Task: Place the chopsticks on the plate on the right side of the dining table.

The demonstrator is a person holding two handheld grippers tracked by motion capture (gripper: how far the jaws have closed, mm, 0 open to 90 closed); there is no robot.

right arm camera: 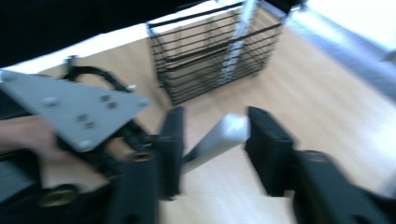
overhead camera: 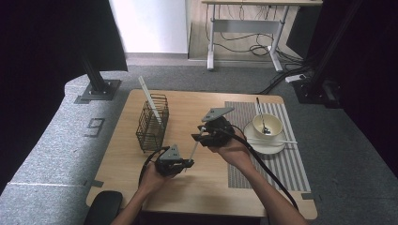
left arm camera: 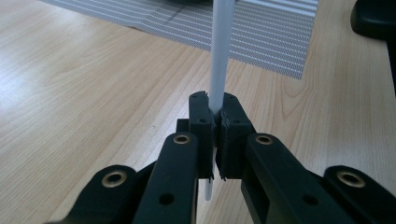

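High view, table: a wooden table (overhead camera: pixel 202 178) carries a black wire basket (overhead camera: pixel 152 124) at the left and a striped mat (overhead camera: pixel 291 164) at the right.
High view, dishes: on the mat sits a white plate (overhead camera: pixel 267 146) with a cream bowl (overhead camera: pixel 267 124) on it, a spoon (overhead camera: pixel 261 115) standing in the bowl, and one white chopstick (overhead camera: pixel 272 141) lying across the plate.
High view, basket: another white chopstick (overhead camera: pixel 151 104) leans upright in the basket, poking out above the rim.
High view, hands: the left gripper (overhead camera: pixel 188 163) sits near the table's front, just below the right gripper (overhead camera: pixel 199 131) at the middle.
High view, task thing: a third white chopstick (overhead camera: pixel 194 151) runs slantwise between the two grippers, above the bare wood.
Left gripper view, fingers: clenched tight on the white chopstick (left arm camera: pixel 219 60), which rises from between the pads toward the striped mat (left arm camera: pixel 261 37).
Left gripper view, lower end: a short stub of the chopstick pokes out below the fingers, above the wood.
Right gripper view, fingers: blurred, but they stand apart with the chopstick's (right arm camera: pixel 215 140) end in the gap; the right finger is clear of it, so the hold is released. Whether the left finger touches it I cannot tell.
Right gripper view, background: the wire basket (right arm camera: pixel 210 60) lies ahead, with its chopstick (right arm camera: pixel 236 51) standing inside.
Right gripper view, other hand: the left gripper's grey plate shows at the left edge.
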